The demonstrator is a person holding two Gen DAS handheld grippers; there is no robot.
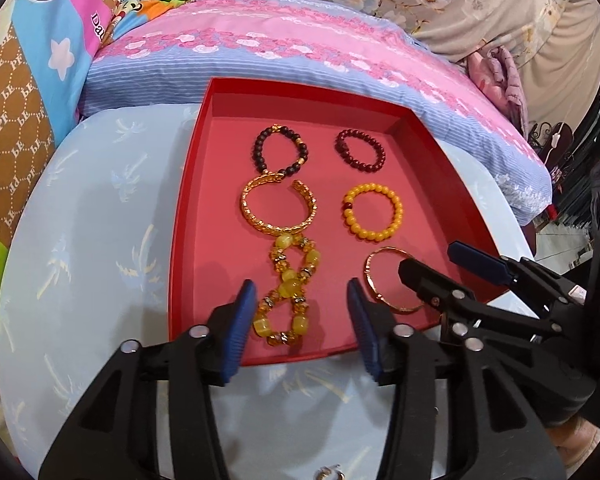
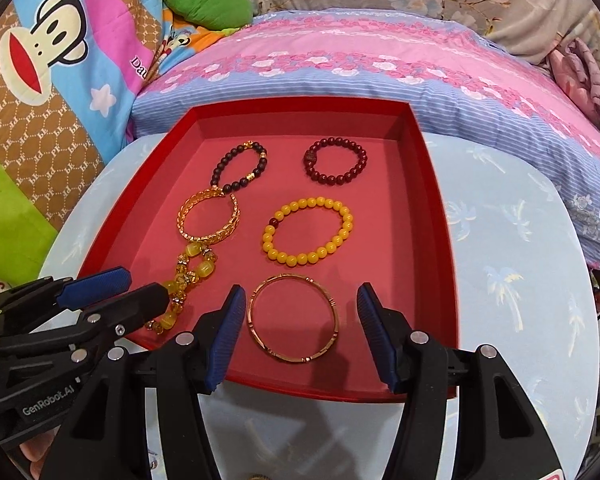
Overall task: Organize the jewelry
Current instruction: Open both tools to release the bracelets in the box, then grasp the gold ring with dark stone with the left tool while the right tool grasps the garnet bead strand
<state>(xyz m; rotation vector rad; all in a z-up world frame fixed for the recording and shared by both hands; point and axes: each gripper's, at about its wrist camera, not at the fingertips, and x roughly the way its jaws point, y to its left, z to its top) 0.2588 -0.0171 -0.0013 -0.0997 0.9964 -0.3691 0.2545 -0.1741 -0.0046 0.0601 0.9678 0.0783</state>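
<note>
1. Red tray (image 1: 452,184) (image 2: 436,216) on a pale blue round table (image 1: 100,240) (image 2: 520,280), just in front of a pink-and-blue striped pillow (image 1: 300,56) (image 2: 380,64).
2. Six bracelets inside the tray, in two columns of three.
3. Left column, far to near: dark beaded bracelet (image 1: 260,148) (image 2: 220,168), gold cuff (image 1: 256,212) (image 2: 188,216), chunky amber bead bracelet (image 1: 296,280) (image 2: 180,280) twisted into a figure eight; all three touching in a chain.
4. Right column, far to near: maroon bead bracelet (image 1: 376,148) (image 2: 360,160), yellow bead bracelet (image 1: 396,208) (image 2: 344,224), thin gold bangle (image 1: 370,280) (image 2: 332,316); each apart from the others.
5. Left gripper (image 1: 302,326) (image 2: 112,292): fingers spread wide, holding nothing, straddling the near loop of the amber bracelet without visible contact.
6. Right gripper (image 2: 300,332) (image 1: 440,264): fingers likewise spread wide, empty, flanking the gold bangle on both sides, clear of it.
7. Both grippers low at the tray's near edge, side by side.
</note>
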